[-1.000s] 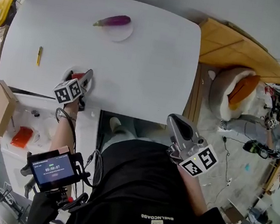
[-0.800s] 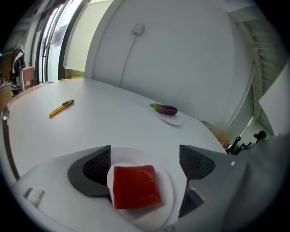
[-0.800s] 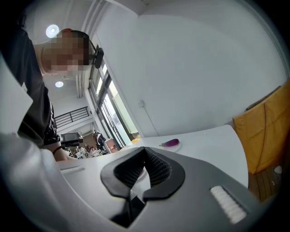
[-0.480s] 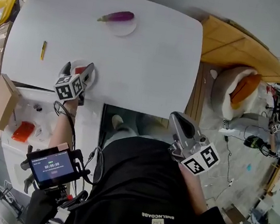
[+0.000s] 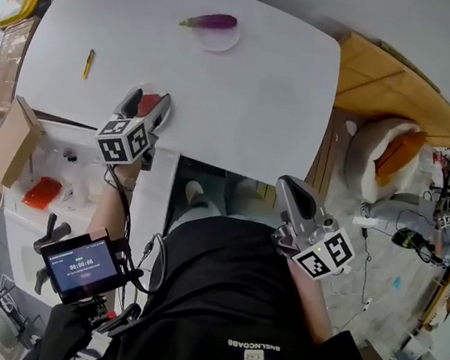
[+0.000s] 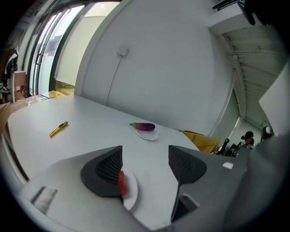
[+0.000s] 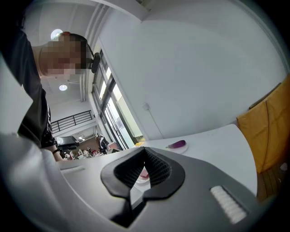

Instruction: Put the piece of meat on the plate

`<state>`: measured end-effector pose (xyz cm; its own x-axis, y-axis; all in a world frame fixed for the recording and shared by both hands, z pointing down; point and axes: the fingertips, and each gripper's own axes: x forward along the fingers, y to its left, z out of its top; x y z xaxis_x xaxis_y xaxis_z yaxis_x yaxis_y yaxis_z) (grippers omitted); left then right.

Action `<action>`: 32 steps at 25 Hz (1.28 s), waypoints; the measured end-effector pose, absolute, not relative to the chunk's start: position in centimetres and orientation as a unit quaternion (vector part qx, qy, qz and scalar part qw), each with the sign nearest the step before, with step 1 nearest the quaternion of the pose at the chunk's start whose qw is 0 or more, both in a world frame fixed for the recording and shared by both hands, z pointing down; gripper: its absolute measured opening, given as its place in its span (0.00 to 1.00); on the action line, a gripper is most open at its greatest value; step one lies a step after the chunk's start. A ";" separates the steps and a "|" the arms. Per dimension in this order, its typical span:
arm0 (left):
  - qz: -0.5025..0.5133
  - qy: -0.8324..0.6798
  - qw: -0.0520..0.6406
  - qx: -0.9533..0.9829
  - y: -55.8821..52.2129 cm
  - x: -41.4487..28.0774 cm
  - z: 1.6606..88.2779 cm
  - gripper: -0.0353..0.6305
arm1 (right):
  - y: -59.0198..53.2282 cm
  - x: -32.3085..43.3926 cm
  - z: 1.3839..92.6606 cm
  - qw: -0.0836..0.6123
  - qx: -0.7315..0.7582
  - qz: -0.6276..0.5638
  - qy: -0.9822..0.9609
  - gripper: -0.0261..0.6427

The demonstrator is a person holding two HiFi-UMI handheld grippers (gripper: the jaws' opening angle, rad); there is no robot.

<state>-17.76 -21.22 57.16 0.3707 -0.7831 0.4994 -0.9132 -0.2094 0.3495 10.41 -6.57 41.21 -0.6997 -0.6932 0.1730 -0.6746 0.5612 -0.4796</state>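
On the small white plate lies the red piece of meat; just above the plate hovers the left gripper, its jaws partly apart and just now closing, nothing between them; well right of the plate, the right gripper has its jaws together, empty; far beyond the plate rests an eggplant.

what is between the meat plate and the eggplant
Nothing: in the left gripper view the stretch of white table between the plate holding the meat and the eggplant is bare.
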 end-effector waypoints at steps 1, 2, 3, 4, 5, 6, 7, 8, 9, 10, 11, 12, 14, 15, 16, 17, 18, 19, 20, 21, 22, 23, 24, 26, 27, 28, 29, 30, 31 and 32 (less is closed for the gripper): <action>0.101 -0.544 0.303 0.776 -20.7 -17.3 56.6 0.52 | -6.5 10.2 41.2 0.019 -0.385 -0.265 0.884 0.04; 0.094 -0.538 0.301 0.782 -20.1 -16.9 56.0 0.46 | -6.3 9.9 41.2 0.021 -0.383 -0.266 0.884 0.05; 0.089 -0.531 0.299 0.788 -19.5 -16.6 55.4 0.42 | -6.2 9.5 41.2 0.023 -0.380 -0.268 0.885 0.05; 0.083 -0.525 0.297 0.794 -18.9 -16.2 54.8 0.39 | -6.0 9.2 41.3 0.024 -0.377 -0.269 0.886 0.05; 0.076 -0.519 0.294 0.799 -18.3 -16.0 54.2 0.34 | -5.9 8.7 41.3 0.025 -0.374 -0.270 0.887 0.05; 0.068 -0.514 0.292 0.804 -17.7 -15.8 53.6 0.29 | -5.7 8.3 41.4 0.024 -0.371 -0.270 0.888 0.05; 0.059 -0.510 0.290 0.808 -17.1 -15.6 52.9 0.24 | -5.5 7.9 41.4 0.023 -0.368 -0.270 0.890 0.05; 0.048 -0.506 0.287 0.812 -16.5 -15.5 52.3 0.19 | -5.2 7.5 41.5 0.022 -0.365 -0.269 0.891 0.05; 0.037 -0.502 0.284 0.816 -15.9 -15.5 51.6 0.15 | -5.0 7.1 41.5 0.021 -0.362 -0.268 0.893 0.05; 0.024 -0.498 0.282 0.820 -15.4 -15.5 50.8 0.11 | -4.8 6.7 41.4 0.020 -0.360 -0.266 0.894 0.05; 0.008 -0.492 0.282 0.824 -14.8 -15.4 50.0 0.07 | -4.6 6.3 41.4 0.018 -0.358 -0.264 0.895 0.05; -0.011 -0.484 0.284 0.828 -14.2 -15.4 49.2 0.07 | -4.4 5.9 41.4 0.016 -0.356 -0.262 0.897 0.05; -0.052 -0.466 0.289 0.834 -13.0 -15.4 47.3 0.07 | -3.8 5.0 41.4 0.012 -0.351 -0.259 0.900 0.05; -0.068 -0.459 0.290 0.837 -12.4 -15.4 46.4 0.07 | -3.6 4.6 41.4 0.011 -0.349 -0.259 0.901 0.05; -0.080 -0.452 0.289 0.840 -11.7 -15.4 45.7 0.07 | -3.4 4.2 41.3 0.009 -0.347 -0.259 0.901 0.05; -0.088 -0.446 0.288 0.843 -10.9 -15.3 45.1 0.08 | -3.2 3.7 41.3 0.008 -0.343 -0.259 0.903 0.05; -0.094 -0.439 0.288 0.846 -10.1 -15.2 44.6 0.08 | -2.9 3.3 41.2 0.006 -0.339 -0.259 0.904 0.05; -0.101 -0.433 0.289 0.848 -9.3 -15.1 44.1 0.08 | -2.7 2.8 41.2 0.004 -0.334 -0.259 0.906 0.05; -0.107 -0.426 0.292 0.849 -8.6 -14.9 43.7 0.08 | -2.5 2.5 41.1 0.004 -0.329 -0.260 0.908 0.05; -0.112 -0.421 0.296 0.850 -7.8 -14.7 43.3 0.08 | -2.3 2.1 41.1 0.005 -0.324 -0.261 0.909 0.05; -0.112 -0.417 0.298 0.851 -7.0 -14.3 42.9 0.08 | -2.3 1.9 41.0 0.007 -0.320 -0.262 0.910 0.05; -0.108 -0.413 0.299 0.853 -6.2 -13.9 42.5 0.08 | -2.3 1.7 41.0 0.010 -0.317 -0.263 0.911 0.05; -0.103 -0.411 0.298 0.856 -5.5 -13.5 42.2 0.08 | -2.4 1.5 40.9 0.014 -0.314 -0.265 0.912 0.05; -0.098 -0.404 0.298 0.859 -4.0 -12.5 41.9 0.08 | -2.5 1.0 40.8 0.019 -0.304 -0.268 0.914 0.05; -0.098 -0.400 0.300 0.860 -3.3 -12.0 41.8 0.08 | -2.5 0.8 40.7 0.019 -0.299 -0.268 0.916 0.05; -0.100 -0.397 0.303 0.861 -2.7 -11.6 41.6 0.08 | -2.6 0.5 40.6 0.019 -0.293 -0.266 0.918 0.05; -0.102 -0.394 0.305 0.861 -2.2 -11.1 41.5 0.08 | -2.7 0.3 40.5 0.017 -0.288 -0.262 0.921 0.05; -0.103 -0.392 0.306 0.861 -1.8 -10.6 41.3 0.08 | -2.7 0.1 40.4 0.015 -0.283 -0.257 0.924 0.05; -0.105 -0.390 0.308 0.861 -1.4 -10.2 41.1 0.08 | -2.8 -0.1 40.2 0.014 -0.279 -0.253 0.926 0.05; -0.106 -0.389 0.309 0.861 -1.1 -9.7 40.9 0.08 | -2.8 -0.3 40.1 0.013 -0.274 -0.249 0.929 0.05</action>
<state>-9.68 -1.07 40.90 0.6743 -0.7361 0.0584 -0.6052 -0.5057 0.6148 -0.26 -2.80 40.05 -0.8496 -0.5154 0.1123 -0.5025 0.7261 -0.4693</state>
